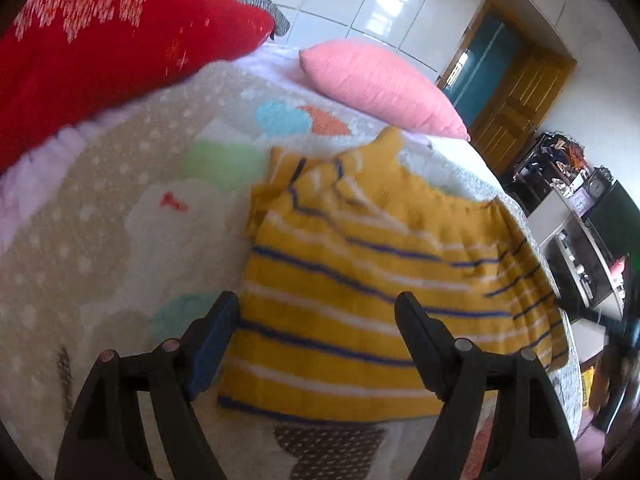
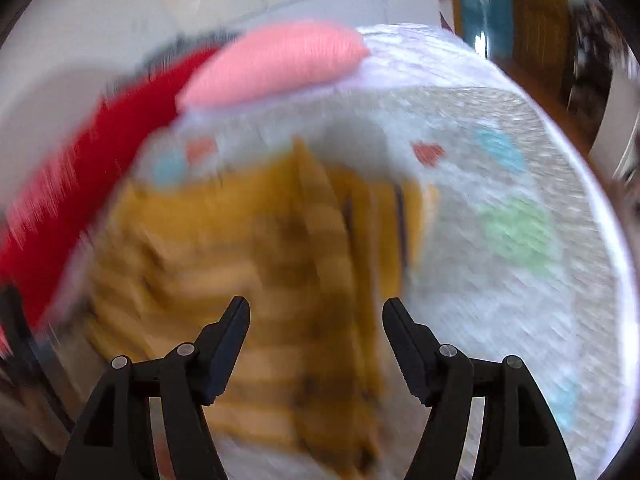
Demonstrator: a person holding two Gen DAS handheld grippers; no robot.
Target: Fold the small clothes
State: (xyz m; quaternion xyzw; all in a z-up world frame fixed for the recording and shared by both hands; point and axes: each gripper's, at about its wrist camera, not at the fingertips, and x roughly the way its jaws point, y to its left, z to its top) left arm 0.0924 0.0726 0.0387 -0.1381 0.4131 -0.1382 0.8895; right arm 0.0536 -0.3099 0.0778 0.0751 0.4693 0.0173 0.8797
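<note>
A small yellow shirt [image 1: 360, 280] with white and blue stripes lies on a patterned bed cover [image 1: 100, 208], partly folded with one side turned over. My left gripper [image 1: 318, 304] is open and empty, hovering over the shirt's lower edge. In the right wrist view the same shirt [image 2: 248, 264] is heavily blurred. My right gripper [image 2: 316, 312] is open and empty above it.
A red pillow [image 1: 100, 40] and a pink pillow [image 1: 380, 84] lie at the head of the bed. The bed's edge [image 1: 560, 300] curves at right, with a shelf unit [image 1: 580, 240] and a wooden door [image 1: 516, 108] beyond.
</note>
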